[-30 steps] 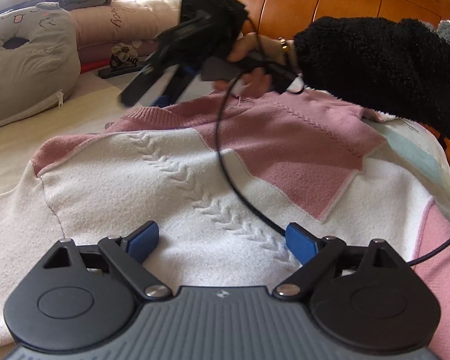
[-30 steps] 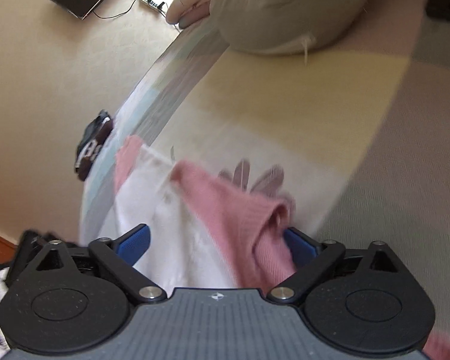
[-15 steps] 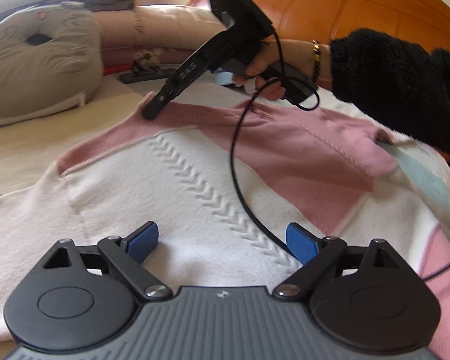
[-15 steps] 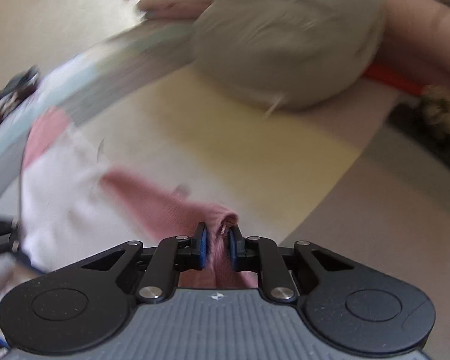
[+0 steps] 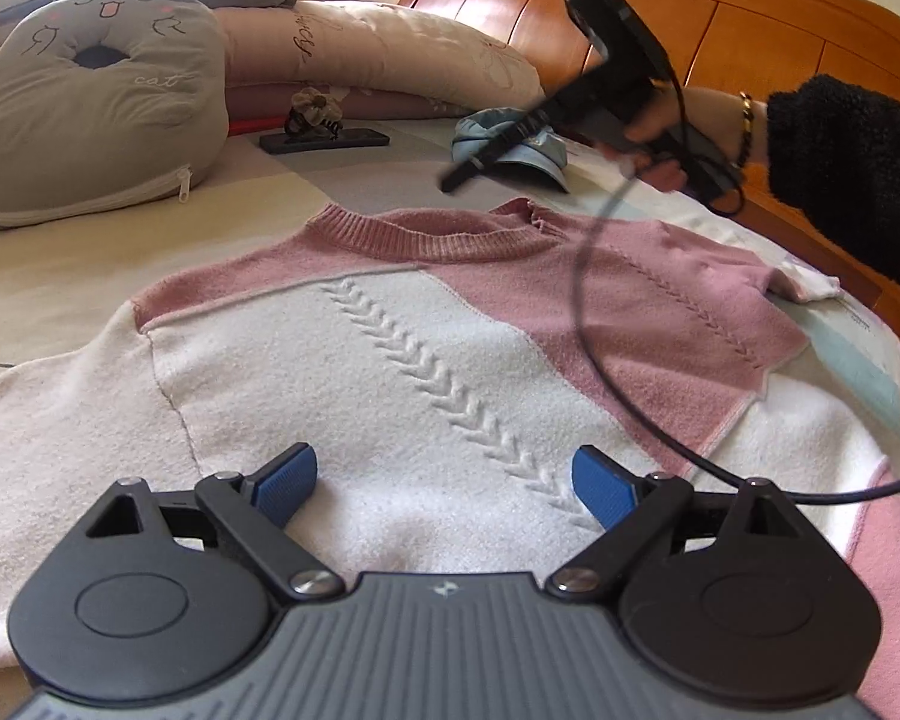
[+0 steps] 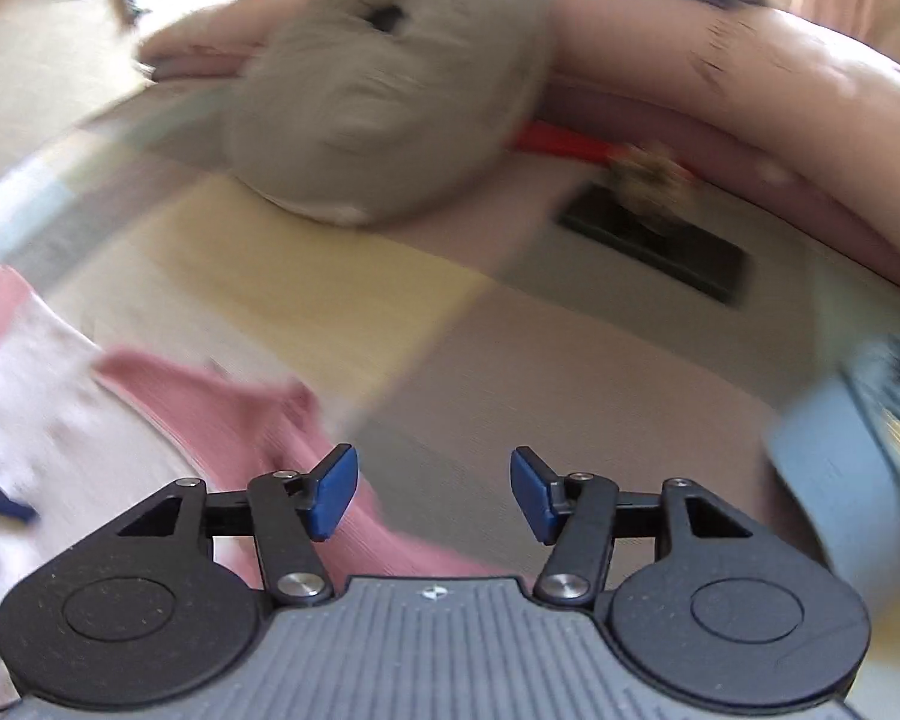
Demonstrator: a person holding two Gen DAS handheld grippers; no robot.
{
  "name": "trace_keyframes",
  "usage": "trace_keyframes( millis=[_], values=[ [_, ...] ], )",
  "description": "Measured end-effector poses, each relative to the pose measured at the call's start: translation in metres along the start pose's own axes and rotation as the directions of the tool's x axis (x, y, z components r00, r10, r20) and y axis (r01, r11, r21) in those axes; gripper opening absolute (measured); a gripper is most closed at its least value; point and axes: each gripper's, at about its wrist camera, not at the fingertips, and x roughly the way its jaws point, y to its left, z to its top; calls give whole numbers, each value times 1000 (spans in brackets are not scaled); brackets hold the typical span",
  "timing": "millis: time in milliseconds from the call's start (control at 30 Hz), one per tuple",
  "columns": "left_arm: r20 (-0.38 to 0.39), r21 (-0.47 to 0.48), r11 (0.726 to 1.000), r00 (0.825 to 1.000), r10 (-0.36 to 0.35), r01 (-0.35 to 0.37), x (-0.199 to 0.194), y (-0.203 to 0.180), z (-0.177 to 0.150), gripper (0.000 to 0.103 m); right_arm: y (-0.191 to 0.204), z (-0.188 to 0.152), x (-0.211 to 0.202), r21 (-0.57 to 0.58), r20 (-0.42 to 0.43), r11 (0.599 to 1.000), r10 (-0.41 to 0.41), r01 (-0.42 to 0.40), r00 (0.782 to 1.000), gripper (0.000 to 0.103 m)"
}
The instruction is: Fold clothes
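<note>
A pink and white knit sweater (image 5: 390,348) lies spread flat on the bed, collar toward the headboard. My left gripper (image 5: 444,480) hovers open over its white lower part, nothing between the blue pads. In the left wrist view my right gripper (image 5: 456,183) is held in a hand with a black fuzzy sleeve, lifted above the bed just past the collar. In the blurred right wrist view that gripper (image 6: 432,495) is open and empty, with the sweater's pink edge (image 6: 228,396) below and left of it.
A grey cat cushion (image 5: 90,102) and pink pillows (image 5: 384,54) lie at the bed's head. A black phone (image 5: 324,140) with a hair clip and a light blue cap (image 5: 510,144) lie beyond the collar. A wooden headboard (image 5: 720,18) stands right. A black cable (image 5: 594,324) crosses the sweater.
My right gripper closed on the pink collar edge, then let it go and opened, lifting up and to the right. The collar now lies flat. The left gripper stayed open over the sweater.
</note>
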Motion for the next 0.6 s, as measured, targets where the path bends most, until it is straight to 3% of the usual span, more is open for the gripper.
trace_keyframes(
  millis=[133, 233, 300, 333, 367, 433, 533, 600],
  values=[
    [-2, 19, 1000, 1000, 11, -11, 2, -3, -1, 92, -2, -27, 13, -31, -33, 999, -26, 25, 999, 63],
    [-1, 22, 1000, 1000, 11, -11, 2, -3, -1, 93, 0, -29, 12, -43, -25, 997, -63, 62, 998, 62],
    [-1, 26, 1000, 1000, 12, -12, 2, -3, -2, 93, 1, -30, 11, -50, -19, 995, -90, 89, 996, 49],
    [-1, 29, 999, 1000, 14, -14, 2, -4, -2, 93, 1, -31, 11, -54, -16, 993, -103, 102, 995, 26],
    [-1, 31, 999, 1000, 16, -16, 2, -4, -2, 93, 1, -31, 10, -57, -12, 992, -116, 115, 993, 15],
    [0, 29, 999, 1000, 16, -16, 2, -3, -2, 93, 2, -32, 9, -64, -6, 988, -141, 141, 990, 13],
    [1, 23, 1000, 1000, 12, -12, 1, -2, -2, 93, -4, -28, 9, 6, -2, 988, -154, 154, 988, 20],
    [2, 21, 1000, 1000, 11, -11, 1, -2, -2, 93, 9, -26, 6, -31, 12, 985, -170, 170, 985, 24]
  ],
)
